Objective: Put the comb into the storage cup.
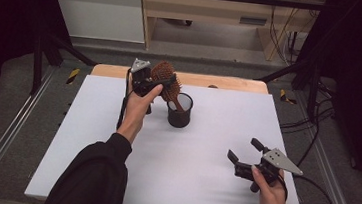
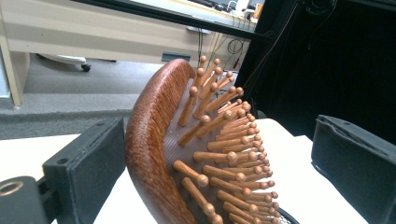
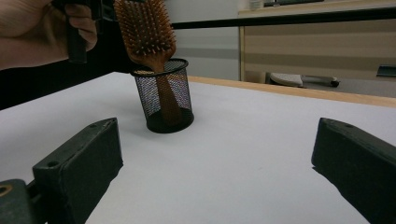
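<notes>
In the high view, the left hand-held gripper [image 1: 151,83] is beside the head of a wooden hairbrush [image 1: 165,78] whose handle stands in a black mesh cup [image 1: 179,111] on the white table [image 1: 201,184]. The right hand-held gripper [image 1: 245,152] hovers near the table's front right, jaws apart and empty.

In the left gripper view, the hairbrush [image 2: 187,154] stands between the spread jaws, its back just beside one jaw and its bristle side well clear of the other.

In the right gripper view, the hairbrush [image 3: 147,32] leans in the mesh cup [image 3: 164,100], handle down inside, head above the rim.
</notes>
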`<action>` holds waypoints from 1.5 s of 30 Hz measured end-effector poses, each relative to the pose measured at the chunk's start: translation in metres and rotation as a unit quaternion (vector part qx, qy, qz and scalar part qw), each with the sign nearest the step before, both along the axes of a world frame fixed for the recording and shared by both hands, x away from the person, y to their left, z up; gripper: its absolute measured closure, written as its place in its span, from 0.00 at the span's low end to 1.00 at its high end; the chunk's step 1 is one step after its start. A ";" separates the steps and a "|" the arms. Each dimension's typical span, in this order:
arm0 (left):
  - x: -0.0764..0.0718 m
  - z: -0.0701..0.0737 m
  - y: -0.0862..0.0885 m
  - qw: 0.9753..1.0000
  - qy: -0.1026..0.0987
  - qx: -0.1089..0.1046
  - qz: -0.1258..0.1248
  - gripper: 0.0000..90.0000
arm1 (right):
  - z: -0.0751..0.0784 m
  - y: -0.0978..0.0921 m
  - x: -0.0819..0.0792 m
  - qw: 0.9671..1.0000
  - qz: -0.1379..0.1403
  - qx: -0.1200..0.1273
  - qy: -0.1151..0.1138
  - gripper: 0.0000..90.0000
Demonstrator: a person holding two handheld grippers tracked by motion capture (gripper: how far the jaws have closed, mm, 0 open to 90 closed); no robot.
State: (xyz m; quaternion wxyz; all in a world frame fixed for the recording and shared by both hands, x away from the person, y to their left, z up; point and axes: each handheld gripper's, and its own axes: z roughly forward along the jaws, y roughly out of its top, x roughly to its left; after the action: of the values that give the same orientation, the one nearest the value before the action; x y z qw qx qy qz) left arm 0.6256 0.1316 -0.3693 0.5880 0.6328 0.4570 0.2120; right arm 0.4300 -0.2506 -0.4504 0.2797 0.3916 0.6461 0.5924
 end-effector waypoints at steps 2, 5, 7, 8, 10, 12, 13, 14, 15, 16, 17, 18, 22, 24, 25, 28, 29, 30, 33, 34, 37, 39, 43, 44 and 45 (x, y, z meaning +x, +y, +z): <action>-0.002 0.002 0.000 1.000 -0.007 0.010 0.001 0.04 | 0.000 0.000 0.001 1.000 0.000 0.000 -0.002 0.02; -0.004 0.004 0.002 1.000 -0.006 0.008 0.004 0.04 | 0.000 0.001 0.001 1.000 0.002 0.001 0.001 0.02; -0.007 0.004 0.003 1.000 -0.006 0.013 0.006 0.04 | 0.000 0.002 0.001 1.000 0.002 0.001 0.001 0.02; -0.008 0.004 0.004 1.000 -0.007 0.013 0.006 0.04 | 0.000 0.001 0.000 1.000 0.002 0.001 0.000 0.02; -0.011 0.003 0.006 1.000 -0.010 0.016 0.009 0.04 | 0.000 0.001 0.000 1.000 0.001 -0.001 -0.001 0.02; -0.014 0.003 0.009 1.000 -0.013 0.015 0.010 0.04 | 0.000 0.002 0.000 1.000 0.001 0.001 0.001 0.02; -0.015 0.002 0.010 1.000 -0.014 0.014 0.009 0.04 | -0.001 0.002 0.001 1.000 0.002 -0.001 0.001 0.02; -0.016 0.003 0.011 1.000 -0.015 0.015 0.009 0.04 | -0.001 0.003 0.001 1.000 0.004 -0.001 0.001 0.02; -0.017 0.003 0.012 1.000 -0.016 0.017 0.008 0.04 | -0.001 0.003 0.001 1.000 0.004 -0.003 0.001 0.02; -0.019 0.003 0.014 1.000 -0.020 0.021 0.009 0.04 | -0.001 0.003 0.001 1.000 0.004 -0.003 0.001 0.02; -0.020 0.004 0.014 1.000 -0.022 0.020 0.010 0.04 | -0.001 0.003 0.001 1.000 0.003 -0.003 0.002 0.02; -0.021 0.004 0.016 0.999 -0.025 0.020 0.010 0.04 | -0.001 0.003 0.001 1.000 0.003 -0.003 0.002 0.02; -0.026 0.007 0.022 0.999 -0.035 0.023 0.013 0.04 | -0.001 0.003 0.002 1.000 0.002 -0.004 0.003 0.02; -0.028 0.007 0.024 0.999 -0.036 0.023 0.013 0.04 | -0.001 0.003 0.002 1.000 0.003 -0.004 0.002 0.02; -0.030 0.007 0.025 0.999 -0.037 0.025 0.013 0.04 | -0.001 0.004 0.001 1.000 0.004 -0.006 0.003 0.02; -0.034 0.009 0.027 0.999 -0.042 0.020 0.014 0.04 | -0.001 0.004 0.001 1.000 0.004 -0.007 0.002 0.02; -0.035 0.009 0.028 0.999 -0.043 0.019 0.014 0.04 | -0.001 0.004 0.001 1.000 0.003 -0.006 0.003 0.02; -0.037 0.010 0.028 0.999 -0.045 0.019 0.013 0.04 | -0.001 0.004 0.001 1.000 0.003 -0.007 0.003 0.02; -0.044 0.011 0.031 0.998 -0.053 0.026 0.013 0.04 | 0.000 0.006 0.001 1.000 0.005 -0.010 0.002 0.02; -0.045 0.011 0.031 0.998 -0.056 0.025 0.012 0.04 | 0.000 0.007 0.001 1.000 0.006 -0.013 0.001 0.02; -0.053 0.013 0.036 0.997 -0.064 0.033 0.009 0.03 | -0.001 0.007 0.000 1.000 0.004 -0.014 0.003 0.02; -0.057 0.014 0.038 0.997 -0.068 0.033 0.010 0.03 | -0.001 0.007 0.001 1.000 0.003 -0.015 0.003 0.02; -0.065 0.018 0.044 0.996 -0.076 0.034 0.016 0.03 | -0.002 0.007 0.001 1.000 0.004 -0.017 0.004 0.02; -0.067 0.020 0.045 0.996 -0.078 0.035 0.016 0.03 | -0.002 0.007 0.001 1.000 0.004 -0.018 0.005 0.02; -0.069 0.022 0.047 0.996 -0.081 0.035 0.018 0.03 | -0.002 0.007 0.001 1.000 0.003 -0.015 0.005 0.02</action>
State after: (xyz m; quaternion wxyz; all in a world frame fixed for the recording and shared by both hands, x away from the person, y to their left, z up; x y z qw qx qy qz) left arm 0.5566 0.1785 -0.3477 0.5965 0.6257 0.4114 0.2887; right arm 0.4305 -0.2434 -0.4523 0.2805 0.3886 0.6577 0.5811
